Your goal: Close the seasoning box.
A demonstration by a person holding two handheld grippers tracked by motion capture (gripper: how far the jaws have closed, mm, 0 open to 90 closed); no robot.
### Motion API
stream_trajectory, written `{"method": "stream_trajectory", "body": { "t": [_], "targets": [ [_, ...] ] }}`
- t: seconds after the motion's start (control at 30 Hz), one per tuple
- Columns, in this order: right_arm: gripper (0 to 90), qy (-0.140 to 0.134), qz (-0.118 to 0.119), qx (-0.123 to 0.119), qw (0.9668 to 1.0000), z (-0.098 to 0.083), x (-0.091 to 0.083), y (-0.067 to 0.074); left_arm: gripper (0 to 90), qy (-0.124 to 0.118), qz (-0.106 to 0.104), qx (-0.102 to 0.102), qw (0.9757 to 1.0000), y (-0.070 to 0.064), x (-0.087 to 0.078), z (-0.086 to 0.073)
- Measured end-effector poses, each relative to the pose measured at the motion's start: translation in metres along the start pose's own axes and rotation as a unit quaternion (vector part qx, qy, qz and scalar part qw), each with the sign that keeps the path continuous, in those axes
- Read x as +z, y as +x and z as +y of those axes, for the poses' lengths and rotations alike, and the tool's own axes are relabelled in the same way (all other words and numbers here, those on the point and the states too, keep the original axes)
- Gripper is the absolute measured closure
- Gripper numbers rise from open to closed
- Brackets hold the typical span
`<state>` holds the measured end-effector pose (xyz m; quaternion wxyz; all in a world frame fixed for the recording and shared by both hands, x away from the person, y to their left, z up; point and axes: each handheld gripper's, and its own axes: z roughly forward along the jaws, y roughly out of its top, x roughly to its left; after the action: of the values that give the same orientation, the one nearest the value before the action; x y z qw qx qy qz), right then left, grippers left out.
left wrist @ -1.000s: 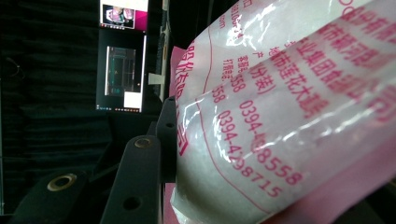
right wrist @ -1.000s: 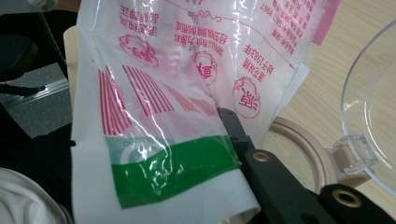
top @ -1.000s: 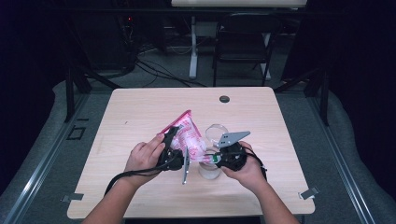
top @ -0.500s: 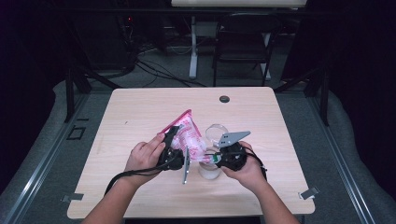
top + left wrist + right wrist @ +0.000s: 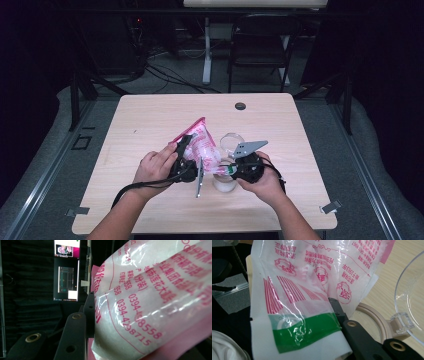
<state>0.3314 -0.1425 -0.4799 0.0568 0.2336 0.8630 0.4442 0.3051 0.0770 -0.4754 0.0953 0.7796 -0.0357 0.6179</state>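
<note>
Both grippers are holding one pink-and-white bag (image 5: 202, 146) up off the worktop (image 5: 150, 120), near its middle. The left gripper (image 5: 186, 156) is clamping the bag's full body, and the right gripper (image 5: 231, 169) is pinching shut on the green-striped lower end. The bag's long axis is slanting from far left, high, down to near right, so that low end is hanging just over the jar (image 5: 224, 181), beside its clear lid (image 5: 232, 142).

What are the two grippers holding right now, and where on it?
Both hold the pink-and-white bag: the left gripper clamps its bulging body, the right gripper pinches the flat edge with the green stripe.
</note>
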Motion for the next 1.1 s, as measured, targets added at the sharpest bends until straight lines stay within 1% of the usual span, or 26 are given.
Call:
{"method": "stream_trajectory", "body": {
  "t": [0.37,0.4,0.43,0.47,0.7,1.03,1.1],
  "targets": [
    [90.0,0.001,0.001,0.0,1.0,-0.0001,0.0003,0.0001,64.3,-0.001,0.003,0.005,1.0,0.0004,-0.001,0.001],
    [90.0,0.0,0.0,0.0,1.0,-0.0001,0.0003,0.0001,64.2,-0.007,0.005,0.004,1.0,0.0001,-0.0005,0.0008],
    [90.0,0.0,0.0,0.0,1.0,-0.0001,0.0003,0.0001,64.3,-0.007,0.005,0.004,1.0,0.0001,-0.0005,0.0008],
    [90.0,0.001,0.0,0.0,1.0,-0.0001,0.0002,0.0001,64.3,-0.003,0.004,0.006,1.0,0.0005,-0.0012,0.0015],
    [90.0,0.001,0.002,0.0,1.0,-0.0003,0.0002,-0.0004,64.3,-0.003,0.003,0.006,1.0,0.0007,-0.0014,0.0017],
    [90.0,0.002,0.002,0.0,1.0,-0.0007,-0.0007,-0.0019,64.3,-0.004,0.006,0.012,0.9999,0.0017,-0.0014,0.0035],
    [90.0,0.002,0.002,0.0,1.0,-0.0007,-0.0007,-0.0021,64.3,0.001,0.004,0.013,0.9999,0.002,-0.0022,0.0042]
  ]
}}
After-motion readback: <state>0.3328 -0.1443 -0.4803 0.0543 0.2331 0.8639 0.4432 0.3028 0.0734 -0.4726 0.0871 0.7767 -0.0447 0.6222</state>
